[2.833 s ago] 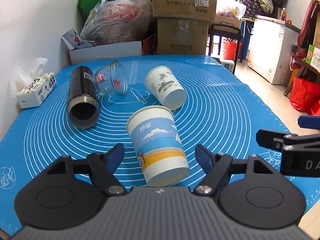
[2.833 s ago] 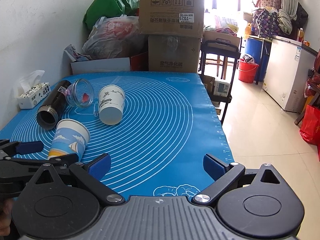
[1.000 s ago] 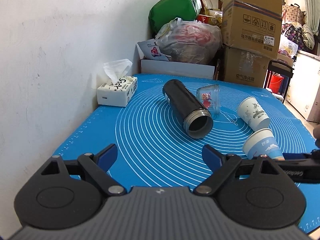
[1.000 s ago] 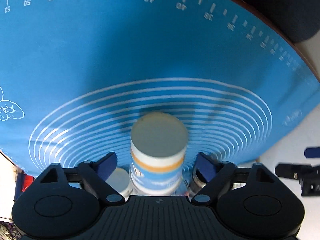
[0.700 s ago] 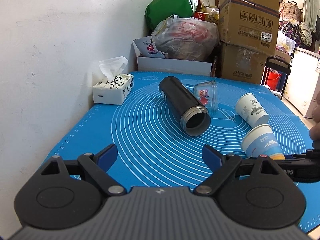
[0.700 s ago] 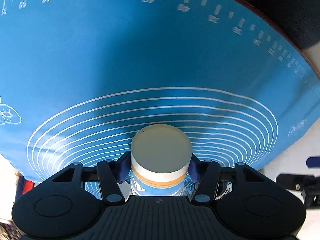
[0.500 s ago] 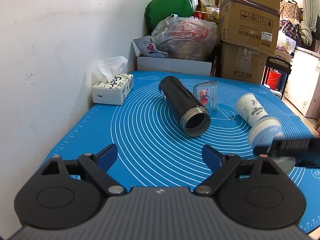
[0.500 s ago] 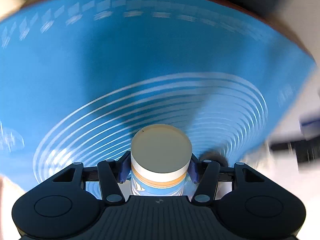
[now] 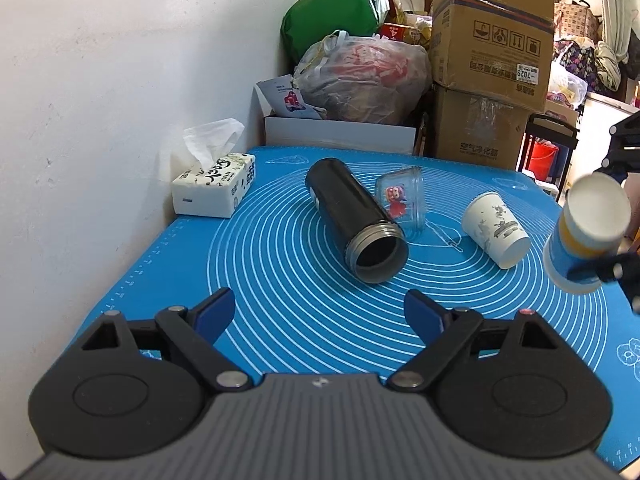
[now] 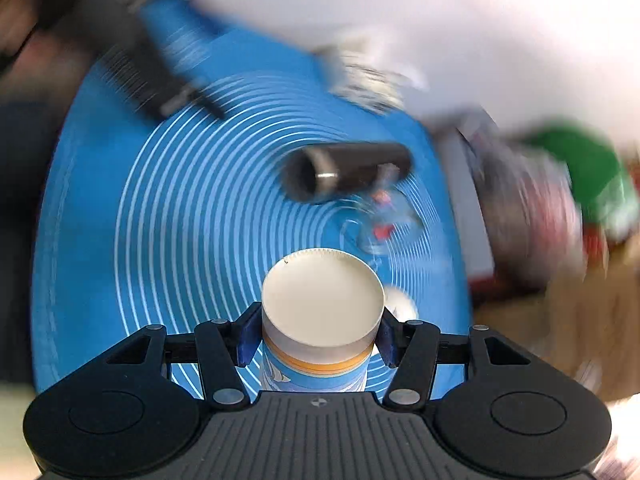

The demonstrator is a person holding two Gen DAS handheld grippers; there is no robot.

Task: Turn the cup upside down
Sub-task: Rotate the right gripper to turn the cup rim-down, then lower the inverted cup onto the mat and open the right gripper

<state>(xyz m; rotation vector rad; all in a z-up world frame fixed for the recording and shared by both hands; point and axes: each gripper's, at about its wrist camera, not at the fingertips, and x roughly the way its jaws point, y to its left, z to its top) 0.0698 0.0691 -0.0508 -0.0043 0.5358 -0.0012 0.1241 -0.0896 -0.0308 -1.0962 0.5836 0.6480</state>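
Observation:
My right gripper (image 10: pixel 318 340) is shut on the blue and orange paper cup (image 10: pixel 320 312), its flat base facing the camera. In the left wrist view the same cup (image 9: pixel 588 236) hangs tilted above the blue mat (image 9: pixel 280 288) at the right edge, base up, mouth down. My left gripper (image 9: pixel 320 314) is open and empty above the mat's near left part. The right wrist view is motion-blurred.
A black flask (image 9: pixel 354 216) lies on its side mid-mat, beside a clear jar (image 9: pixel 402 200) and a white paper cup (image 9: pixel 494 230) on its side. A tissue box (image 9: pixel 214 190) sits by the wall. Boxes (image 9: pixel 492 64) and bags (image 9: pixel 360 80) stand behind the table.
My right gripper closed on the blue cup, lifted it off the mat and swung it round so its base points up. The left gripper stayed nearly still.

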